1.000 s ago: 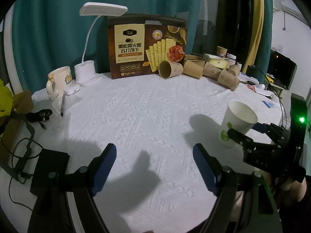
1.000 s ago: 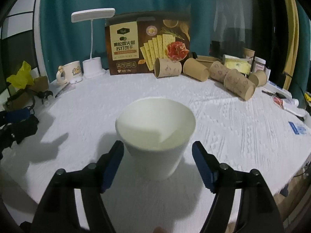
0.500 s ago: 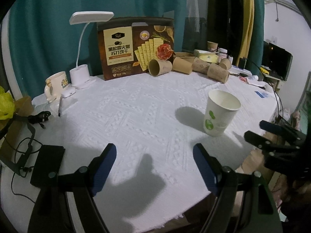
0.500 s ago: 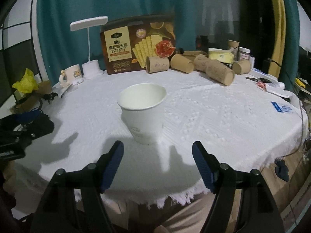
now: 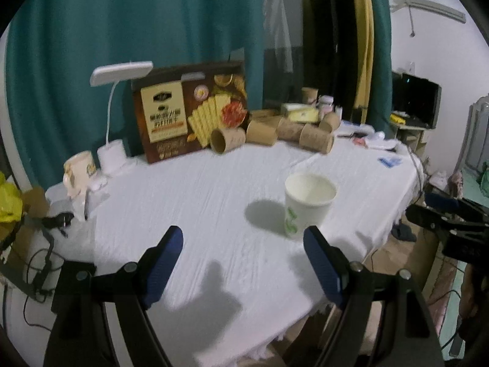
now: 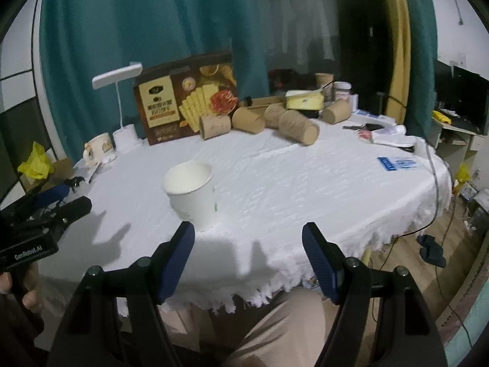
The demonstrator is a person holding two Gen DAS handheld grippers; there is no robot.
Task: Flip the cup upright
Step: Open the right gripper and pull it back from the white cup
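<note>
Both tools farther from upright cup (image 6: 191, 194)

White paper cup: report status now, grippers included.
Left gripper open, empty. Right gripper open, empty, clear of the cup. White paper cup upright on the tablecloth, mouth up. Nothing in the way.

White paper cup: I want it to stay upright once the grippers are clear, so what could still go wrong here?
The white paper cup stands upright near the fringed edge of the tablecloth, so a tug on the cloth could topple it. The right gripper is open and close beside it; a sideways swing might clip the light, empty cup.
</note>
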